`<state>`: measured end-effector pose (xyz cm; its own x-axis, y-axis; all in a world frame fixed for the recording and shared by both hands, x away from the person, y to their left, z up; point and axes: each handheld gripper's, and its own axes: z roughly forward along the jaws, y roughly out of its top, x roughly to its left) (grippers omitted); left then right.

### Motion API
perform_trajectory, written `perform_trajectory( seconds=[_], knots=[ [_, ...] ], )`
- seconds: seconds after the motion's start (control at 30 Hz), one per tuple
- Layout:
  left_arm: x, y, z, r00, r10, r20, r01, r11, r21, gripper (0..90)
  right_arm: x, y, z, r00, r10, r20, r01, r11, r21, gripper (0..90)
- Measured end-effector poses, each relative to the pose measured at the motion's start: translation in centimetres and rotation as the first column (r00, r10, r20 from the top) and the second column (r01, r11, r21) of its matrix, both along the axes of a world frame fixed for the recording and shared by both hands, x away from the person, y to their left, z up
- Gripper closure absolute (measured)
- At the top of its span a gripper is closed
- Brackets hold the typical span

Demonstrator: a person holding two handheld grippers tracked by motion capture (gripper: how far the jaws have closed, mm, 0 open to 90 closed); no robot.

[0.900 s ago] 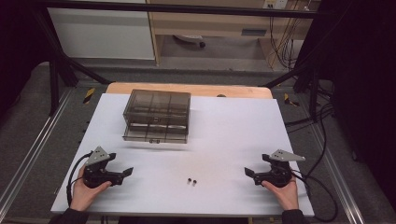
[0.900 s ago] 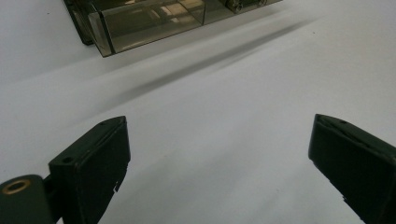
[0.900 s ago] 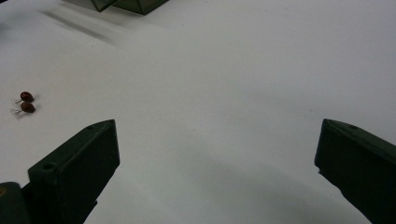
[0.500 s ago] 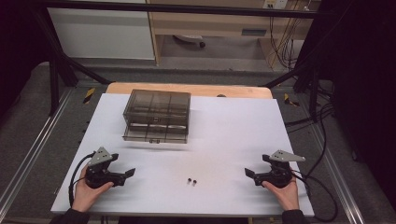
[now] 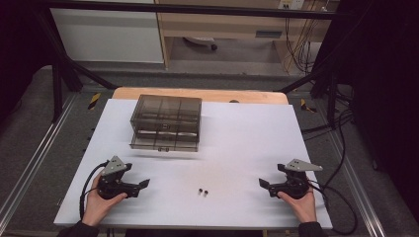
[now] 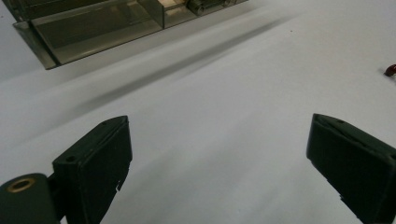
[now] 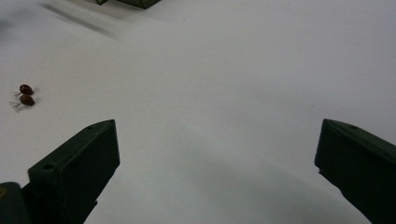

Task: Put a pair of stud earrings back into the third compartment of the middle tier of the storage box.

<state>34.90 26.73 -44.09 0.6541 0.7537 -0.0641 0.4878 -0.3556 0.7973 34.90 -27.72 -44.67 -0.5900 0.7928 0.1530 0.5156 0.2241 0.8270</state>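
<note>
A smoky transparent drawer box (image 5: 166, 122) stands on the white table (image 5: 237, 143) toward the back left; its front edge shows in the left gripper view as the drawer box (image 6: 93, 25). Two small dark red beads (image 5: 202, 191) lie near the front middle, seen as the beads (image 7: 25, 94) in the right gripper view and one bead (image 6: 390, 71) at the left gripper view's right edge. My left gripper (image 5: 142, 184) is open at the front left, jaws wide and empty. My right gripper (image 5: 263, 184) is open at the front right, also empty.
A wooden board edge (image 5: 197, 94) runs along the table's back. Metal rails (image 5: 34, 163) flank the table, and cables (image 5: 341, 128) hang at the right. A white cabinet (image 5: 108, 29) and shelf stand beyond the table.
My left gripper has shifted a little to the right and toward the table's middle. The right gripper, the box and the beads have stayed put.
</note>
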Motion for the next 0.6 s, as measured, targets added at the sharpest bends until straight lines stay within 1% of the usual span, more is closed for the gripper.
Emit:
perform_trajectory(
  seconds=[0.17,0.33,0.5,0.6],
  knots=[
    [-0.1,-0.9,0.4,1.0,-0.007,0.003,0.007,1.0,0.002,6.7,0.0,0.0,0.0,1.0,-0.001,-0.002,0.001,1.0,-0.007,0.6],
    [-0.2,-2.1,0.9,0.9998,-0.017,0.004,0.017,0.9997,0.016,6.8,0.0,0.0,0.0,1.0,-0.001,-0.003,0.001,1.0,-0.009,0.6],
    [-0.1,-3.8,1.4,0.9995,-0.032,0.002,0.032,0.9993,0.021,7.2,0.0,-0.1,0.0,1.0,-0.003,0.0,0.003,1.0,-0.014,0.6],
    [0.0,-4.9,1.6,0.999,-0.044,0.002,0.044,0.9985,0.033,7.3,0.0,-0.1,0.0,1.0,-0.003,-0.001,0.003,1.0,-0.013,0.5]
  ],
)
